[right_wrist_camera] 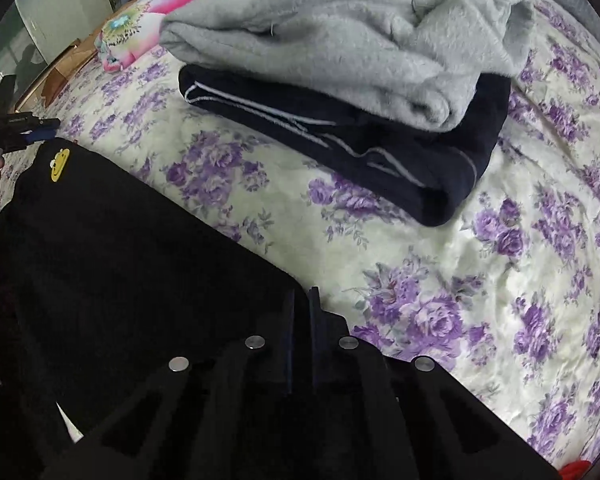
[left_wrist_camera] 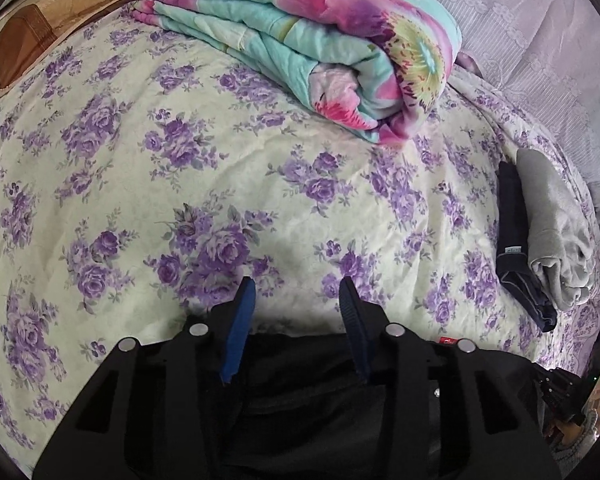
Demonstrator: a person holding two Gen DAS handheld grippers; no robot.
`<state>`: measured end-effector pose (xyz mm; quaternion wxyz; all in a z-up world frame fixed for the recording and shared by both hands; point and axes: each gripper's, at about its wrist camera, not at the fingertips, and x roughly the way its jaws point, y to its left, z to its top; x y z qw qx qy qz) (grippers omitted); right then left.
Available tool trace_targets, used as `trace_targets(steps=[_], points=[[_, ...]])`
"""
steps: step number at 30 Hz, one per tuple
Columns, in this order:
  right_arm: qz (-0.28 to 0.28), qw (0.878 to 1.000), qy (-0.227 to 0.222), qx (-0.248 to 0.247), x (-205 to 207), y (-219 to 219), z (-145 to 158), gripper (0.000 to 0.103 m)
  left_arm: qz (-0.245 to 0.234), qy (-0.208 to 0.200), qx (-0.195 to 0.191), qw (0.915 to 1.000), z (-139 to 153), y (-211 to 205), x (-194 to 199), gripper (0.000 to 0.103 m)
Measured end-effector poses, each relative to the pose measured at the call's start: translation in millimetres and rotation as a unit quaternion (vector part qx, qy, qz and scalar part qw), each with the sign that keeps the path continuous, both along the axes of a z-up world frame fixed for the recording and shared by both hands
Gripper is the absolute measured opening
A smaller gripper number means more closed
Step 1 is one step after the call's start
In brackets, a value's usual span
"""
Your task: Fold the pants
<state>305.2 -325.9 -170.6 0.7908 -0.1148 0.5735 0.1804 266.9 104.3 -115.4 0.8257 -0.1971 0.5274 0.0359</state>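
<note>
On the purple-flowered bedspread [left_wrist_camera: 228, 176] there was one rolled floral quilt [left_wrist_camera: 300, 40], lying at the far side of the bedspread. There were two folded garments stacked near the bedspread's right edge: one grey garment [right_wrist_camera: 340, 36] on top and one dark navy garment [right_wrist_camera: 400, 160] with pale stitching beneath it. One pair of black pants [right_wrist_camera: 112, 248] lay at the near side of the bedspread, bearing one yellow smiley patch [right_wrist_camera: 59, 165]. There were two grippers: the left gripper [left_wrist_camera: 298, 292] over the pants' edge, and the right gripper [right_wrist_camera: 302, 300] at the pants' corner. One brown cushion [left_wrist_camera: 18, 48] sat beyond the bedspread's far left corner
</note>
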Motion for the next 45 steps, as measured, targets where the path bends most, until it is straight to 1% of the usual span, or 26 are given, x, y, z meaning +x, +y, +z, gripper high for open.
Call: trace_targets(steps=[1,2,3,5,8,11,13,15,16,18,19,22,23,24,25,26,27,30,32,35,37,38,39,40,43,45], points=[[-0.009,1.000,-0.008,0.007,-1.7,-1.9,3.2,0.013,0.000,-0.005,-0.002,1.0000,4.3,2.4,-4.5,0.051],[-0.027,0.999,-0.016,0.019,-4.6,-5.9,9.9,0.021,0.000,-0.008,-0.002,1.0000,7.8,5.5,-9.3,0.057],[-0.043,0.998,-0.021,0.040,-9.4,-12.2,18.3,0.030,-0.003,-0.006,-0.005,1.0000,10.3,9.8,-14.8,0.059],[-0.071,0.994,-0.035,0.080,-22.9,-25.2,41.2,0.032,-0.013,0.000,-0.016,0.9998,11.4,16.0,-22.5,0.059],[-0.105,0.988,-0.066,0.088,-53.3,-49.9,75.6,0.033,-0.018,0.006,-0.031,0.9993,9.8,29.8,-33.9,0.059],[-0.162,0.978,-0.070,0.112,-89.0,-87.2,97.7,0.038,-0.003,0.020,-0.054,0.9983,0.8,44.5,-37.1,0.059],[-0.185,0.973,-0.073,0.115,-110.6,-106.7,107.4,0.039,-0.003,0.027,-0.065,0.9975,-4.7,48.7,-34.3,0.059],[-0.195,0.972,-0.073,0.108,-121.6,-114.2,110.3,0.043,-0.024,0.041,-0.069,0.9965,-10.3,47.2,-30.1,0.059],[-0.200,0.971,-0.074,0.109,-127.1,-116.8,112.4,0.045,-0.029,0.046,-0.070,0.9960,-12.3,46.7,-29.2,0.059],[-0.205,0.970,-0.070,0.115,-135.4,-116.0,108.0,0.052,-0.031,0.052,-0.079,0.9950,-14.8,47.3,-26.9,0.059],[-0.204,0.970,-0.067,0.115,-136.8,-113.3,106.1,0.053,-0.031,0.053,-0.084,0.9946,-14.8,47.2,-25.2,0.059],[-0.191,0.973,-0.056,0.118,-131.8,-103.0,98.5,0.053,-0.030,0.056,-0.084,0.9944,-15.5,46.9,-18.0,0.058],[-0.185,0.974,-0.054,0.121,-128.9,-98.0,96.4,0.053,-0.029,0.059,-0.082,0.9944,-16.7,47.0,-15.8,0.055],[-0.178,0.975,-0.052,0.124,-125.1,-93.3,94.9,0.053,-0.029,0.064,-0.084,0.9940,-18.6,47.5,-13.0,0.048],[-0.168,0.977,-0.050,0.126,-118.9,-87.2,93.5,0.053,-0.030,0.069,-0.079,0.9940,-20.1,47.2,-11.0,0.045],[-0.158,0.978,-0.049,0.124,-114.8,-81.4,93.0,0.054,-0.033,0.071,-0.075,0.9940,-20.4,46.4,-9.5,0.037],[-0.147,0.981,-0.048,0.119,-108.5,-75.5,92.0,0.055,-0.037,0.073,-0.069,0.9943,-19.7,45.9,-8.7,0.022],[-0.107,0.987,-0.043,0.111,-87.6,-59.3,87.6,0.057,-0.040,0.071,-0.067,0.9944,-14.0,48.6,-10.8,0.012],[-0.082,0.990,-0.039,0.105,-73.3,-50.5,83.7,0.057,-0.036,0.064,-0.078,0.9942,-8.3,52.9,-13.6,0.009],[-0.043,0.993,-0.029,0.103,-49.9,-38.1,76.8,0.057,-0.030,0.069,-0.102,0.9920,-4.5,56.7,-16.6,0.009],[-0.023,0.994,-0.018,0.106,-35.5,-30.3,71.6,0.058,-0.023,0.076,-0.116,0.9901,-4.8,58.6,-18.8,0.025],[-0.015,0.994,-0.013,0.106,-28.3,-26.5,68.8,0.058,-0.021,0.080,-0.120,0.9893,-5.7,59.1,-19.4,0.042],[-0.009,0.994,-0.010,0.106,-22.4,-23.7,66.5,0.058,-0.020,0.085,-0.115,0.9895,-6.6,59.1,-19.6,0.046],[-0.004,0.994,-0.008,0.109,-17.5,-20.9,64.3,0.058,-0.020,0.090,-0.108,0.9898,-8.4,58.9,-19.3,0.046],[0.017,0.993,0.000,0.115,-5.7,-11.7,57.9,0.059,-0.020,0.113,-0.117,0.9865,-18.8,57.5,-16.2,0.046],[0.030,0.993,0.007,0.113,-0.2,-5.8,53.0,0.059,-0.021,0.120,-0.110,0.9864,-23.2,54.1,-12.7,0.045]])
